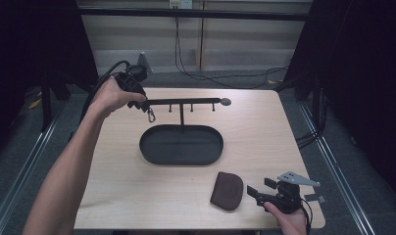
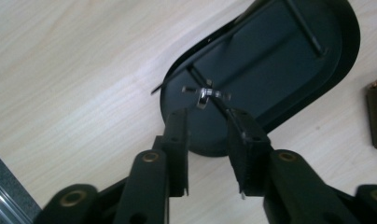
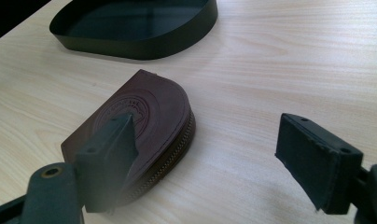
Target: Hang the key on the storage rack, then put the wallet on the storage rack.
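Left tool [image 1: 137,100] raised over the far left part of the worktop [image 1: 117,186], at the left end of the black hanger bar [image 1: 186,101], gripped by the left hand [image 1: 110,95]; jaws parted a little in the left gripper view [image 2: 207,119], clamped on nothing, tips just short of a small silver clasp [image 2: 204,95] hanging on the bar. Same clasp dangling below the bar's left end in the high view [image 1: 151,116], just under the tool. Bar carried on a thin post rising from the black oval tray [image 1: 152,152], three short pegs hanging beneath it and a round disc [image 1: 226,102] at its right end. Tray near the middle of the worktop, seen from above in the left gripper view [image 2: 350,42]. Right tool [image 1: 257,192] low at the near right edge, held by the right hand [image 1: 289,218], grey three-cornered plate [image 1: 298,178] on top. Jaws wide apart in the right gripper view [image 3: 210,149], holding nothing. Brown leather pouch [image 1: 227,191] flat on the worktop just left of the right tool, zip along its curved edge, round stamped emblem on its face [image 3: 144,112]; left jaw in front of its near corner, contact impossible to tell, right jaw well clear over bare wood.
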